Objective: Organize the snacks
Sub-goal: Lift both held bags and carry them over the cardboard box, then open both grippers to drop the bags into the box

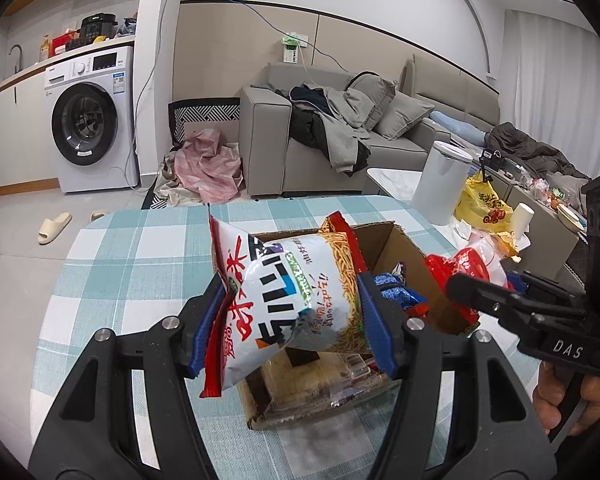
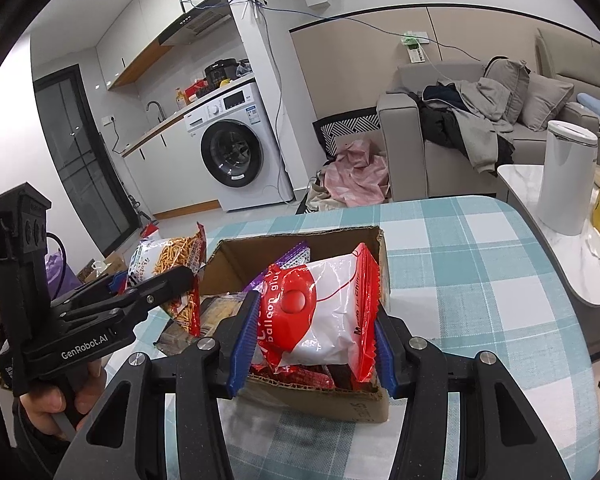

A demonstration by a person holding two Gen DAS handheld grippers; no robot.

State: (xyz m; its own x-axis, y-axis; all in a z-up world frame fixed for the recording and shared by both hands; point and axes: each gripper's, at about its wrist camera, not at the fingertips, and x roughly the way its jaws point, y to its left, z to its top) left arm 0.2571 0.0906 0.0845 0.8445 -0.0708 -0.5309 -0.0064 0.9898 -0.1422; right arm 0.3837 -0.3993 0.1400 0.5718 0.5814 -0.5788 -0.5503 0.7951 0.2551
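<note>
Two clamped grippers, left (image 1: 292, 312) on noodle bag (image 1: 284, 292), right (image 2: 314, 332) on red-white packet (image 2: 324, 316), over teal-checked tablecloth (image 1: 140, 248).

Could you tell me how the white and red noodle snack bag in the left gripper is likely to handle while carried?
The noodle snack bag looks puffy and probably light, bulging between the left gripper pads. Its glossy film may slip. Its free corners droop, so it likely flops.

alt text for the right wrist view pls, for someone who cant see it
The right gripper holds a red and white snack packet over an open cardboard box on a blue checked tablecloth. At left, the left gripper holds a noodle snack bag; a washing machine and sofa stand behind.
</note>
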